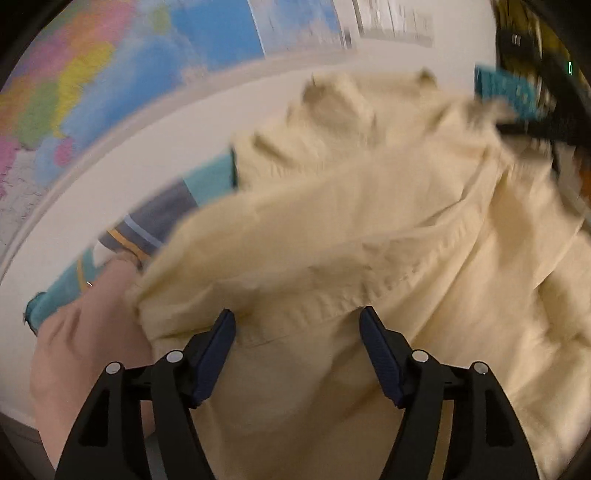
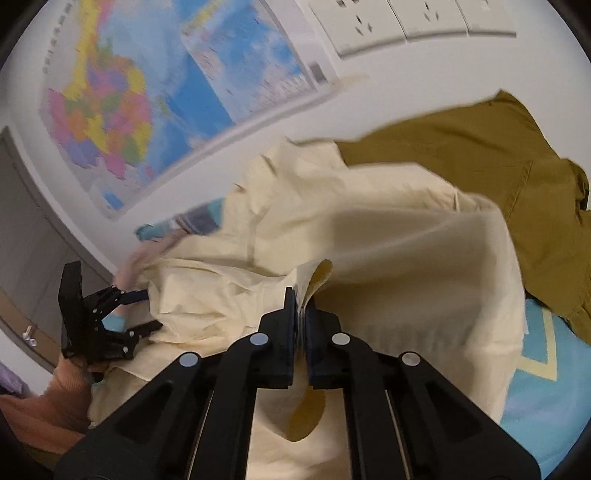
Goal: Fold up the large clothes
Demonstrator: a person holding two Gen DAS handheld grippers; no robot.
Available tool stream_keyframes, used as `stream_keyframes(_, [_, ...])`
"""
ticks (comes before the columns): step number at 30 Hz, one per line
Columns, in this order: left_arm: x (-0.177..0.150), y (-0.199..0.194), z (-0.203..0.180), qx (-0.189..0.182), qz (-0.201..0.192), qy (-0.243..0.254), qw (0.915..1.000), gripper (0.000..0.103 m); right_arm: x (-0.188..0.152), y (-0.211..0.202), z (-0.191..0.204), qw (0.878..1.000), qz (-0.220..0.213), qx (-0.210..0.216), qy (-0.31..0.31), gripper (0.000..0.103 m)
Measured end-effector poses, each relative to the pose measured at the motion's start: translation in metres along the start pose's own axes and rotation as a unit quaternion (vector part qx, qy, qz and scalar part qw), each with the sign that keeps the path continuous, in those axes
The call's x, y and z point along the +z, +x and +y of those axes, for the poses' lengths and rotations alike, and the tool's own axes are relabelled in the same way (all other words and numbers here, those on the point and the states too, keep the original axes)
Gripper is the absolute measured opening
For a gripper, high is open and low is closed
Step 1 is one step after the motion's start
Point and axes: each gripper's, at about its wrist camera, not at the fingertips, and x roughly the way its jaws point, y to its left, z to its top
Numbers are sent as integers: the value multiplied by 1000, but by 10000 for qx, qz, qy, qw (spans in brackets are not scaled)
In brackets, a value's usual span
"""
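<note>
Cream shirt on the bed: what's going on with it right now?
A person is partway through folding the cream shirt with a claw in each hand. The right claw is shut on a fold of its fabric. The left claw stands open over the cloth, gripping nothing. An olive garment lies beside the shirt, and a pink garment lies by the left claw.

A white wall [image 2: 280,155] carries 2 colourful maps [image 2: 110,107] side by side (both blurred). White sockets [image 2: 410,22] sit in a row to their right. At the left edge stands a grey door [image 2: 29,229]. The lighting is dim and warm.
</note>
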Motion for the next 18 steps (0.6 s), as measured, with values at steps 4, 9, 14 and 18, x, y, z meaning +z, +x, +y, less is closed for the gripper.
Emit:
stream_keyframes(4, [2, 16, 9, -127, 235, -295, 9992, 69, -3, 3, -7, 9997, 3, -145, 208, 23])
stream_keyframes(9, [3, 7, 14, -97, 221, -501, 9985, 69, -6, -44, 23, 9966, -755, -197, -277, 35])
stream_keyframes(14, [1, 3, 15, -55, 142, -507, 9986, 69, -18, -31, 72, 9895, -386, 195, -1380, 40])
stream_keyframes(18, [0, 10, 6, 52, 258, -527, 9983, 70, -23, 24, 72, 9847, 355, -230, -1690, 39])
